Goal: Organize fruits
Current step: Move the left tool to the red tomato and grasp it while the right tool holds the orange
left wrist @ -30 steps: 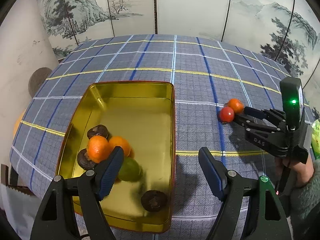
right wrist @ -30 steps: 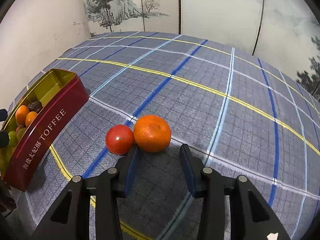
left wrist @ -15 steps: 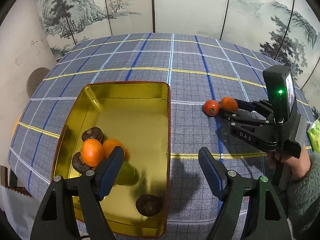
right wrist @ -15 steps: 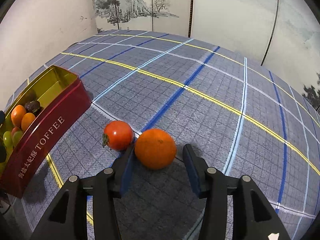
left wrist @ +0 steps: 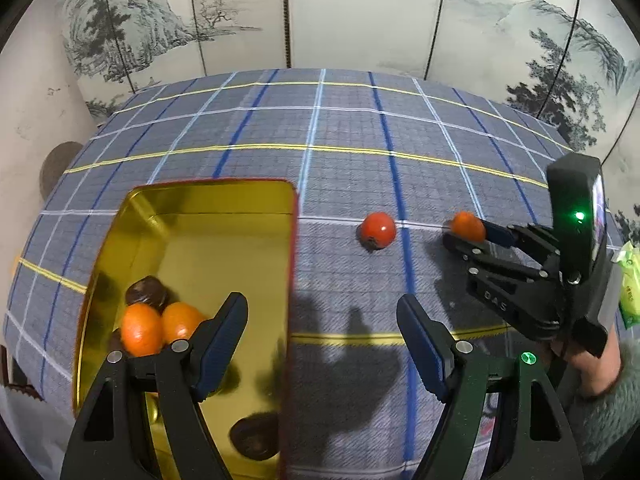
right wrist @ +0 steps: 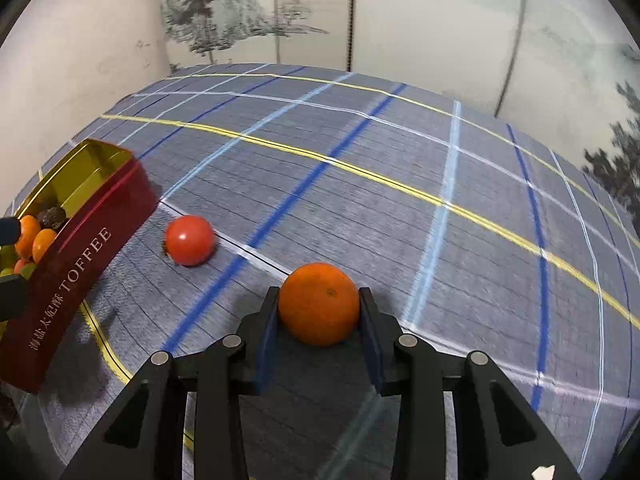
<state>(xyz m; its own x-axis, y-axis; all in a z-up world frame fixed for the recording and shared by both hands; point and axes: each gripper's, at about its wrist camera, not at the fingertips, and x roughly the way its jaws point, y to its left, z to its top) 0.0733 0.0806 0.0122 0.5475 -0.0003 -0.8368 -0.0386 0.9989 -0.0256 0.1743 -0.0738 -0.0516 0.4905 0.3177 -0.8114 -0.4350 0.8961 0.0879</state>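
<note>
Tin (left wrist: 192, 204): several fruits in. Cloth (left wrist: 320, 140): tomato (left wrist: 377, 230) loose, still to go. Right gripper (right wrist: 319, 312): clamped on orange (right wrist: 319, 303), not yet binned. Left gripper (left wrist: 322, 336): agape, empty, over tin's edge.

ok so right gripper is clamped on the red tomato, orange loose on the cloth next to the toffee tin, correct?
Swapped. The right gripper is clamped on the orange; the red tomato is the one lying loose on the cloth next to the toffee tin. The right wrist view shows it.
</note>
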